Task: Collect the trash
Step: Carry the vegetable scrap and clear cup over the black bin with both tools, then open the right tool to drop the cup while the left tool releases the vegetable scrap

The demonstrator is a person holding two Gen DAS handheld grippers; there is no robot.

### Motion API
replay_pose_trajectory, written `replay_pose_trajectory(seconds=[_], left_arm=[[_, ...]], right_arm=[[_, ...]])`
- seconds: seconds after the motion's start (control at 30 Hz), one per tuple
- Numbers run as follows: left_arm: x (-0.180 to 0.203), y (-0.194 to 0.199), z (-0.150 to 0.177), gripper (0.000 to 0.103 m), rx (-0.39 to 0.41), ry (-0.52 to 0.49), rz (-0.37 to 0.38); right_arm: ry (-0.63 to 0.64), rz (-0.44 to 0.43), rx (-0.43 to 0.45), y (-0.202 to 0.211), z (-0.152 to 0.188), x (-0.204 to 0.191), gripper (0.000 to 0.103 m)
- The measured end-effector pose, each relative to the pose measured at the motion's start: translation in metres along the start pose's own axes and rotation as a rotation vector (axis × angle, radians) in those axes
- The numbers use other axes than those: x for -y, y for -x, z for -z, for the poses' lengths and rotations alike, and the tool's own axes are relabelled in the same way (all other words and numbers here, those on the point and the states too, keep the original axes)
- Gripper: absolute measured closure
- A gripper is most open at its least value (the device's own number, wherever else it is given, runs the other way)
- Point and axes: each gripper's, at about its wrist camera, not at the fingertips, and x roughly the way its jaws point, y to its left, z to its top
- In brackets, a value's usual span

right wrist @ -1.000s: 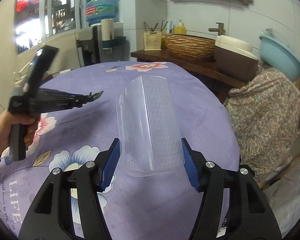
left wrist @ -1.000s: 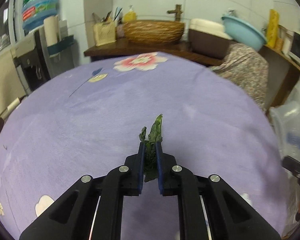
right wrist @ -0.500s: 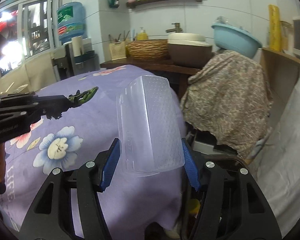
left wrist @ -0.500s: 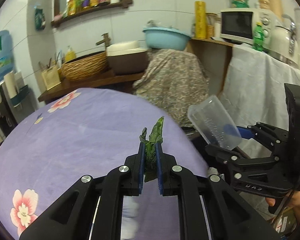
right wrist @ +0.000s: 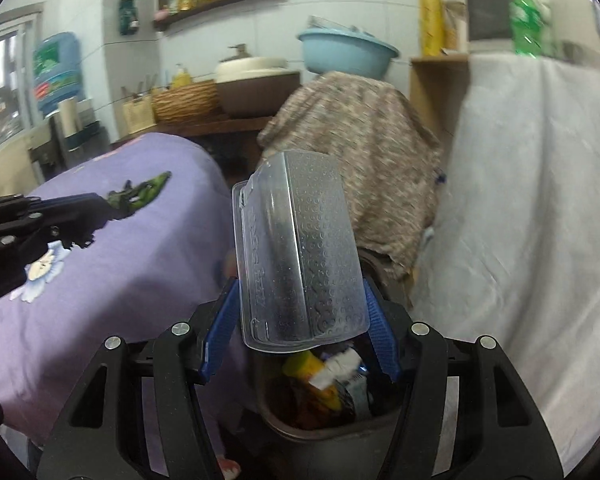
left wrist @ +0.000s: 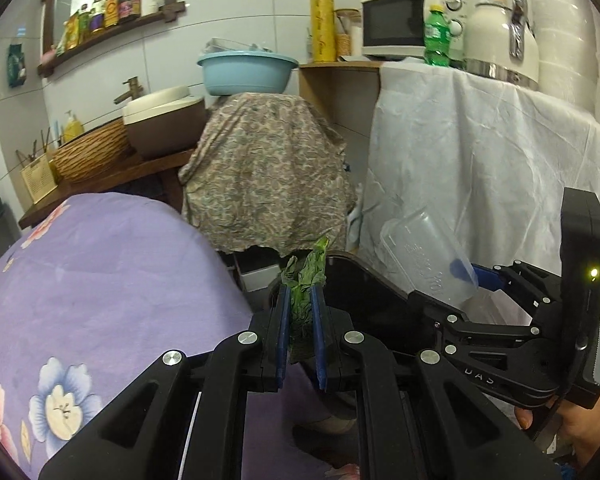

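- Both views: fisheye bowing of straight lines, black vignette at the corners
- Left wrist view: sharp; glare at 12 o'clock on the tiled wall [left wrist: 236, 20]; dark shadow in the bin [left wrist: 364, 300]
- Right wrist view: motion blur strongest toward 3 o'clock on the white cloth [right wrist: 532, 200]; bright window [right wrist: 0, 80] at 9 o'clock

Trash bin [right wrist: 332, 432] mouth lies open between purple-clothed table [right wrist: 132, 264] and white drape [right wrist: 532, 240].

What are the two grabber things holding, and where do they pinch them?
The left gripper pinches a green leaf scrap by its lower end. The right gripper clamps a clear plastic container across its near end.
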Motion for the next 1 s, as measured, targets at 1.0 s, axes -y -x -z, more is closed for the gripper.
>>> replay_pose_trajectory(seconds=[1.0], left_arm=[[0.035,-0.082,0.026,0.092,-0.135,-0.018,0.013]], right_arm=[[-0.055,0.093,-0.408,-0.194,0.090,0.051,0.043]])
